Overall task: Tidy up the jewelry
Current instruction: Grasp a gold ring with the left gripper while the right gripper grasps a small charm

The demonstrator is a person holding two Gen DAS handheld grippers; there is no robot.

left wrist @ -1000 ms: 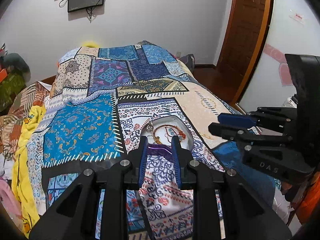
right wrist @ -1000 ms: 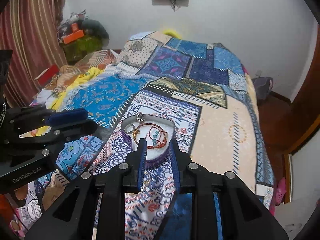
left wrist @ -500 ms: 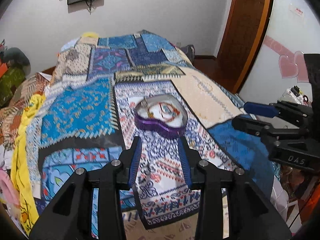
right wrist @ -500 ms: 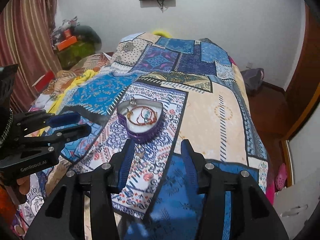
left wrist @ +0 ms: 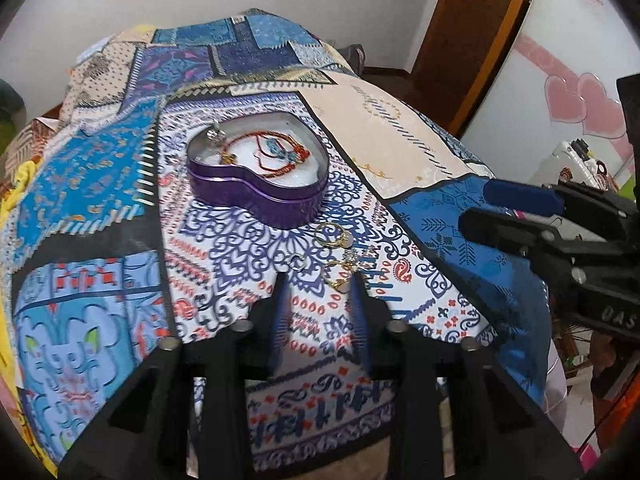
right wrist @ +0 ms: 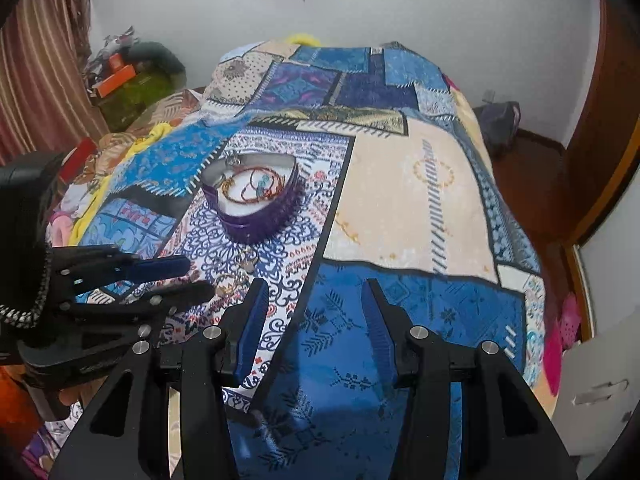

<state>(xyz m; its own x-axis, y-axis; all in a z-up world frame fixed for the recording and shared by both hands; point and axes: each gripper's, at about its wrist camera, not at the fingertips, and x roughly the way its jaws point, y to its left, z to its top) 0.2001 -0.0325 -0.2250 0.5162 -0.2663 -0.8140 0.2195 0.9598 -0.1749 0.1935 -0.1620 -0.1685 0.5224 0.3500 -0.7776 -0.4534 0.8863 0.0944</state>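
Left hand-held gripper (left wrist: pixel 318 280) narrow, just closing, empty, beside gold rings (left wrist: pixel 334 254) (tiny, on soft bedspread (left wrist: pixel 404 140)); pinch may snag cloth; right hand-held gripper (right wrist: pixel 314 292) wider, empty

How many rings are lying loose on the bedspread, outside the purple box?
3, maybe more. One gold ring nearest the box, a small silver one left of it, another gold one nearest the camera. The patterned cloth may hide others.
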